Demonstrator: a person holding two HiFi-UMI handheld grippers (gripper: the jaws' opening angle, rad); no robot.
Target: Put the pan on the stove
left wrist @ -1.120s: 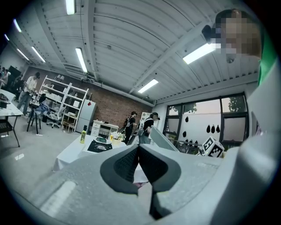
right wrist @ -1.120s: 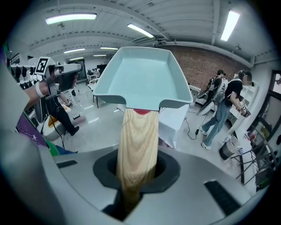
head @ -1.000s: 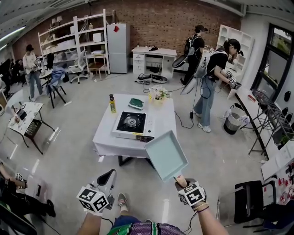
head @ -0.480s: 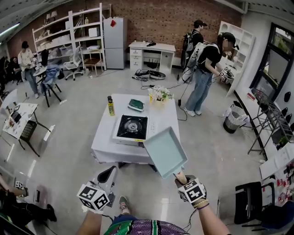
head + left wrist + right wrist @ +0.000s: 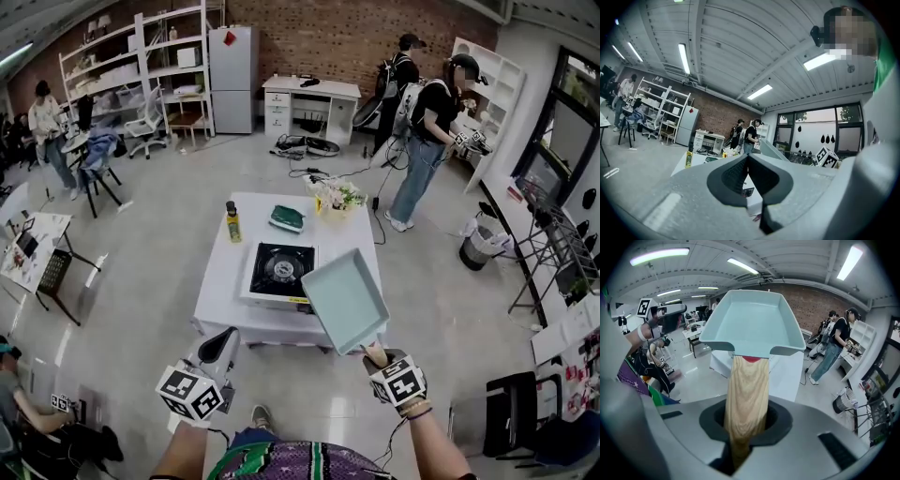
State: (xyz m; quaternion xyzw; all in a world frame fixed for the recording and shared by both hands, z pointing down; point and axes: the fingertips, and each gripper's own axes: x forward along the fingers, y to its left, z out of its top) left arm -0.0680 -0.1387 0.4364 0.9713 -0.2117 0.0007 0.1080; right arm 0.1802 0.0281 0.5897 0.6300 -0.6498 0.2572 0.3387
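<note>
A square pale-teal pan [image 5: 345, 300] with a wooden handle [image 5: 747, 394] hangs in the air over the near right corner of the white table [image 5: 220, 295]. My right gripper [image 5: 377, 356] is shut on that handle, and the pan [image 5: 751, 317] fills the right gripper view above its jaws. The black-topped portable stove [image 5: 278, 272] sits on the table just left of the pan, with nothing on its burner. My left gripper [image 5: 223, 345] is held in front of the table's near edge, shut and empty; in the left gripper view its jaws [image 5: 748, 176] meet.
On the table behind the stove stand a yellow bottle [image 5: 232, 221], a green object [image 5: 286, 218] and flowers [image 5: 339, 197]. Two people [image 5: 427, 131] stand at the far right, another at the far left. A black chair [image 5: 506, 412] and a bin [image 5: 475, 248] are to the right.
The table has come closer in the head view. Both grippers and the pan have advanced toward it, and the pan now overlaps the table's near right corner.
</note>
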